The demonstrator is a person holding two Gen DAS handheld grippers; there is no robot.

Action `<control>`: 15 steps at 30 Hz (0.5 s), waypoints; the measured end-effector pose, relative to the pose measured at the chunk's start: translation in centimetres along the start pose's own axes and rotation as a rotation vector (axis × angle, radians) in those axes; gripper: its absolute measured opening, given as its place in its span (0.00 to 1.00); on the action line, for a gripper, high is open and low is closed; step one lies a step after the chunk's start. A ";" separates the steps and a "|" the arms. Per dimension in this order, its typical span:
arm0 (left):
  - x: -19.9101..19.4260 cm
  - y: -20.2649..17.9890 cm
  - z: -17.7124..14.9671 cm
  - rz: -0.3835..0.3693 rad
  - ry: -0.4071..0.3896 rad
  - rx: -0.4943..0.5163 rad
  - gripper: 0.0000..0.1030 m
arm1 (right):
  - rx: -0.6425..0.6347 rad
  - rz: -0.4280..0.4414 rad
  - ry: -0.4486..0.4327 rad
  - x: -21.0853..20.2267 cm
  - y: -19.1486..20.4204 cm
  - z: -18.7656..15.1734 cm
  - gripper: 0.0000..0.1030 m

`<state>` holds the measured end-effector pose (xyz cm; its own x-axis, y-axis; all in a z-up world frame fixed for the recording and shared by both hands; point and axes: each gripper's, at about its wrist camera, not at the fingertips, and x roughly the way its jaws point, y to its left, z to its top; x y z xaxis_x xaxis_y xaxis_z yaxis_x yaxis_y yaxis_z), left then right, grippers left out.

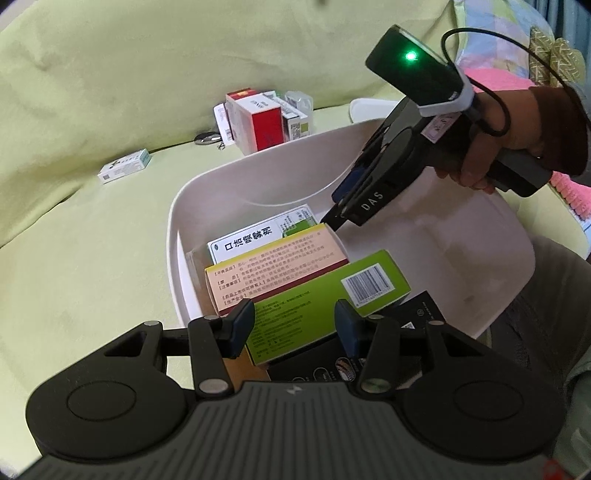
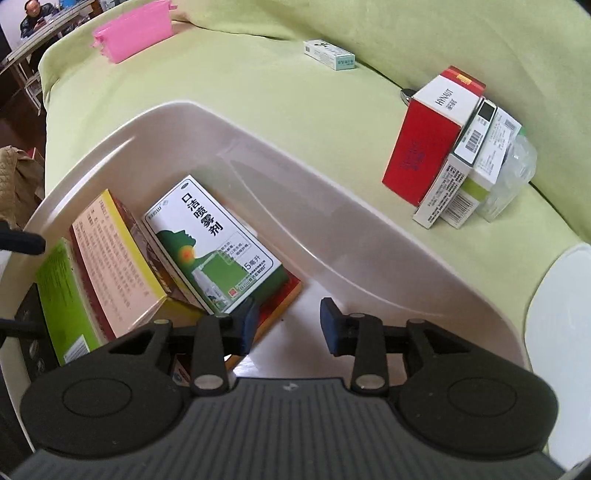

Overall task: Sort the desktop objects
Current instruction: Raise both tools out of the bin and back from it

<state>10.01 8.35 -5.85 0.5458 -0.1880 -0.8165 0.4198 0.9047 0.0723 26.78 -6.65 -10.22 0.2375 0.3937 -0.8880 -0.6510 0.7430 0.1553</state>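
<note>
A: Hovering over the white bin (image 2: 354,229), right claw (image 2: 288,325) spread wide, nothing between its fingers. Left claw (image 1: 295,328) also spread, empty, above the green box (image 1: 317,295).

B: Bin contents?

A: Green box, pink-sided box (image 1: 273,269) and white spray box (image 2: 214,247) stacked at one end, a black box (image 1: 424,314) beside them. Rest of the floor is bare.

B: What's outside it?

A: Red-and-white box (image 2: 424,147) leaning with a few smaller boxes (image 2: 461,177) on the green cloth (image 2: 258,92), well apart from the bin. One small white box (image 2: 328,55) lies alone further back, pink pouch (image 2: 133,33) near the cloth's edge
</note>
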 end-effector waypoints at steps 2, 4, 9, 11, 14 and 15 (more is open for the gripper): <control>-0.3 0.0 0.1 0.005 -0.001 -0.005 0.51 | 0.056 0.015 -0.027 -0.7 -0.5 -0.3 0.35; -0.7 0.0 0.3 0.010 -0.002 -0.013 0.51 | 0.107 0.016 -0.060 -2.1 -0.7 -1.0 0.40; -1.3 0.3 0.6 0.040 0.019 -0.070 0.53 | 0.225 0.035 -0.175 -6.8 0.1 -4.6 0.58; -1.5 0.5 0.8 0.066 0.038 -0.116 0.62 | 0.253 0.047 -0.206 -8.0 0.5 -5.7 0.67; -2.2 0.7 1.1 0.078 0.051 -0.185 0.62 | 0.286 0.061 -0.244 -9.5 1.1 -6.9 0.75; -2.5 0.7 1.1 0.080 0.054 -0.205 0.62 | 0.297 0.065 -0.257 -10.0 1.3 -7.3 0.80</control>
<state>9.79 9.02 -3.13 0.5297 -0.0967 -0.8426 0.2177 0.9757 0.0250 18.27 -13.59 -4.30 0.3995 0.5400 -0.7408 -0.4427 0.8213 0.3599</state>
